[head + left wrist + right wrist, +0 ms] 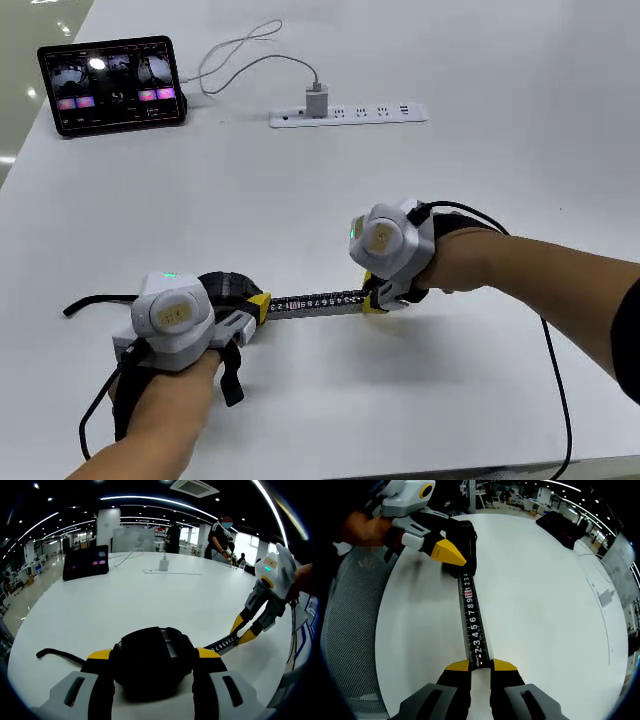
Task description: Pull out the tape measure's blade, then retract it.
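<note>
Jaws: L gripper (154,654) clamped round the tape measure case (462,537); R gripper (481,666) pinched shut on the blade's free end.
Workbench (480,390): white, bare around the work.
Case: rests on the bench at near-left of head view, with R gripper off to its right, apart from it.
Blade (472,615): short run out, flat and straight btwn case and R gripper, numbers up.
Step (my read): early in the pull — most of the blade looks to be inside the case.
Doing it well: draw R gripper straight away along the blade's line, low to the bench. No twist, or it may kink or slip the pinch. L gripper should pin the case, mouth facing R. On retract, feed it back slow — don't just let go.
Arms: L forearm (150,440) comes up from the near edge, gripper pointing right. R forearm (540,270) reaches in from the right, gripper tipped down onto the blade end.
</note>
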Tool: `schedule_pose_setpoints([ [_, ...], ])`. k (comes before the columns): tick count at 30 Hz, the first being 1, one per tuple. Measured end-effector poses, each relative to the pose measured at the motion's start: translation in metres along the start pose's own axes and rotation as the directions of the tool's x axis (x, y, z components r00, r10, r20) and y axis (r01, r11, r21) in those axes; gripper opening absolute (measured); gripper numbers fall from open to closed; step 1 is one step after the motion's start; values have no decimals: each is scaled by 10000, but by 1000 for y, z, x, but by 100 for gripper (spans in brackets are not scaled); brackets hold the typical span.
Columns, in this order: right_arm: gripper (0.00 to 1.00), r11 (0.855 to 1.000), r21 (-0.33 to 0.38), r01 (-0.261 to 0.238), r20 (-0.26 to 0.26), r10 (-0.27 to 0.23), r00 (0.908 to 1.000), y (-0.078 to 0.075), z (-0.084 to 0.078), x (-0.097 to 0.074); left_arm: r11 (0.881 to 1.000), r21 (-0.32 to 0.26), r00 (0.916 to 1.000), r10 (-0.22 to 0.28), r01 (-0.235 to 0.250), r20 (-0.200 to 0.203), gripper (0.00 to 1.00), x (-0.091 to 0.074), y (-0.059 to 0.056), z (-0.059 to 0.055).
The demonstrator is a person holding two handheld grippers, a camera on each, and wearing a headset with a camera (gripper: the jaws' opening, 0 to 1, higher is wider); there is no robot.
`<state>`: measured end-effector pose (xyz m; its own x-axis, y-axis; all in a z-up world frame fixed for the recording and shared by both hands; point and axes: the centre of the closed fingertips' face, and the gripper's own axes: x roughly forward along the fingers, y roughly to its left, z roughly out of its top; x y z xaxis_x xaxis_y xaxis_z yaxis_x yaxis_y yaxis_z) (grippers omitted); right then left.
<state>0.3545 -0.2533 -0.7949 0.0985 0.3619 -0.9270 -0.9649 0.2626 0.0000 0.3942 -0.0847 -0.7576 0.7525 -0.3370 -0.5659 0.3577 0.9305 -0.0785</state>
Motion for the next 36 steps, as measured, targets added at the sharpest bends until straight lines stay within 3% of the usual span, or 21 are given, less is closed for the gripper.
schedule_pose_setpoints([
  [9, 10, 9997, -238, 22, 80, -20, 10000, 1, 3, 2, 10000, -80, 10000, -34, 34, -16, 58, 1, 1, 0],
  [36, 10, 10000, -48, -23, 275, 25, 9996, 2, 11, 4, 9999, -93, 9998, -142, 141, -170, 58, 0, 0, -1],
])
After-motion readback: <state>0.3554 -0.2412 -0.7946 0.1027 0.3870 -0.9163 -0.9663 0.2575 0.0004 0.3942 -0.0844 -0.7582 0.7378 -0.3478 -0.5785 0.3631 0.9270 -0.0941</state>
